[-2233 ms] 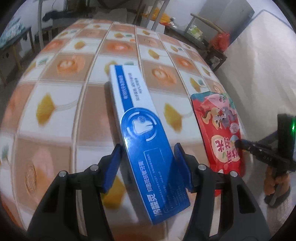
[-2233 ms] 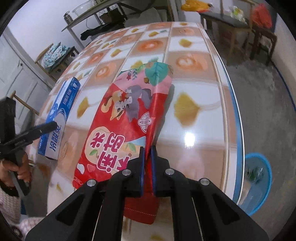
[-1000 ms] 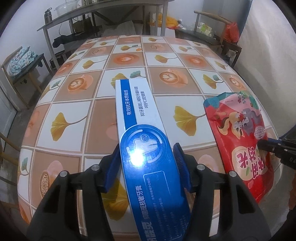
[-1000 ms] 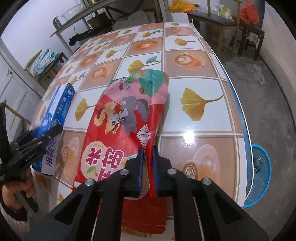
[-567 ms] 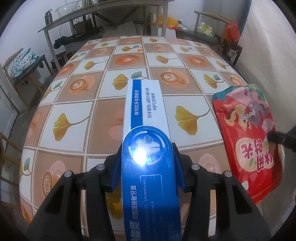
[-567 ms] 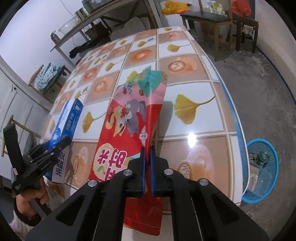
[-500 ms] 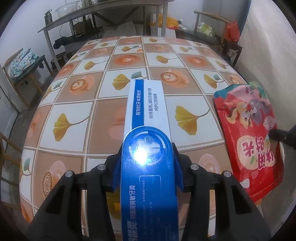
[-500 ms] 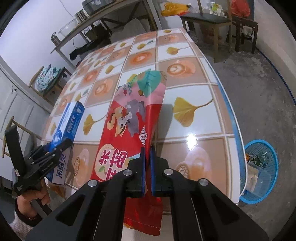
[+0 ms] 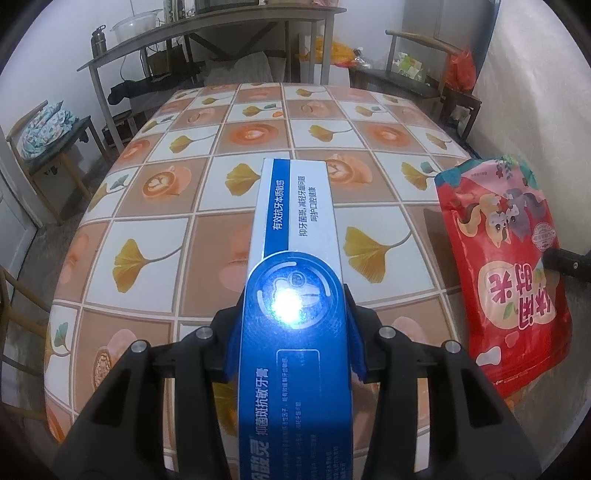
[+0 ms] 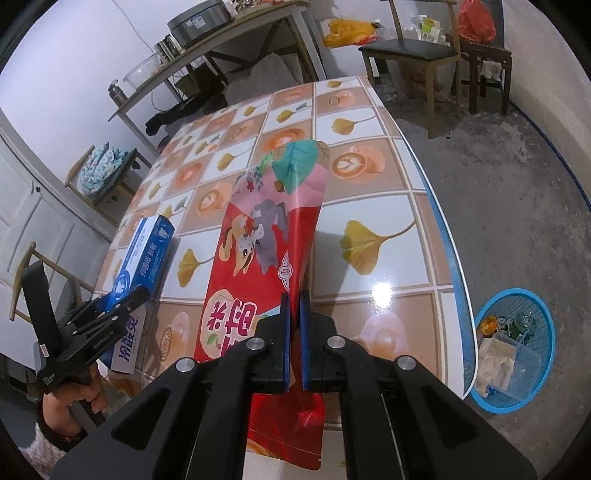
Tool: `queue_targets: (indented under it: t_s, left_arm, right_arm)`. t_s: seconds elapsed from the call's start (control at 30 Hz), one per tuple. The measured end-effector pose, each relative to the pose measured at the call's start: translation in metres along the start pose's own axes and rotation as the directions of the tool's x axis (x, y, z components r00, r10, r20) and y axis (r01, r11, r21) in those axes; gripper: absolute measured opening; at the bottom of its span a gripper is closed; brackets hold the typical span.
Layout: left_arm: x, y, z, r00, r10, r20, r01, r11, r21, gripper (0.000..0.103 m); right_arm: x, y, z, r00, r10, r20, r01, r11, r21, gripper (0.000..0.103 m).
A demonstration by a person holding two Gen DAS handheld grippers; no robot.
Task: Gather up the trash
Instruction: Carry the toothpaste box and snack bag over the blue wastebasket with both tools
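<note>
A long blue and white toothpaste box (image 9: 295, 280) points away over the tiled table, and my left gripper (image 9: 293, 341) is shut on its sides near the middle. The right wrist view shows the same box (image 10: 144, 266) at the left with the left gripper (image 10: 122, 304) on it. A red snack bag (image 10: 266, 258) is pinched at its right edge by my right gripper (image 10: 294, 328), which is shut on it; the bag is lifted and its far end hangs over the table. The left wrist view has the bag (image 9: 506, 266) at the right.
The table (image 9: 147, 229) wears a glossy cloth with leaf and cup tiles. A blue mesh bin (image 10: 513, 343) with rubbish stands on the floor past the table's right edge. Chairs (image 10: 413, 48) and a grey shelf (image 9: 207, 33) stand behind. A hand (image 10: 74, 398) holds the left gripper.
The left jaws closed onto the toothpaste box, which straightened between them. The right gripper rose a little with the snack bag, lifting its near end off the table.
</note>
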State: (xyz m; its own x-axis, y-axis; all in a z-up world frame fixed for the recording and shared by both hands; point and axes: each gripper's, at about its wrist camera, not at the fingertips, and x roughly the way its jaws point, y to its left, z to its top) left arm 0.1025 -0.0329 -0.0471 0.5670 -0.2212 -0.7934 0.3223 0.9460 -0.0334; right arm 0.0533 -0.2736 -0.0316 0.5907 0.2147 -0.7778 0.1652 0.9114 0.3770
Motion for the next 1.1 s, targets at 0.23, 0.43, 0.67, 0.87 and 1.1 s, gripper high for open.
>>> queue_targets:
  t_s: [0.23,0.43,0.67,0.87,1.1]
  left_arm:
    - [-0.015,-0.008,0.009,0.999,-0.023,0.035,0.023,1.000,0.009,0.043]
    - [-0.033,-0.039,0.033,0.990,-0.104,0.097,0.097,0.993,0.068,0.043]
    - [-0.050,-0.119,0.068,0.948,-0.301,0.108,0.276,0.941,0.196,0.043]
    - [-0.048,-0.222,0.080,0.893,-0.450,-0.002,0.426,0.844,0.326,0.043]
    - [-0.004,-0.349,0.062,0.812,-0.512,-0.279,0.583,0.729,0.358,0.043]
  right_arm:
    - [-0.023,-0.010,0.005,0.998,0.010,0.062,-0.011,1.000,0.017,0.004]
    - [-0.080,-0.042,0.006,0.977,-0.063,0.202,0.051,0.997,0.066,0.004]
    - [-0.153,-0.115,-0.018,0.914,-0.236,0.329,0.171,0.961,0.216,0.004]
    - [-0.192,-0.191,-0.069,0.859,-0.388,0.335,0.249,0.886,0.390,0.004]
    - [-0.180,-0.279,-0.143,0.857,-0.473,0.202,0.285,0.764,0.579,0.004]
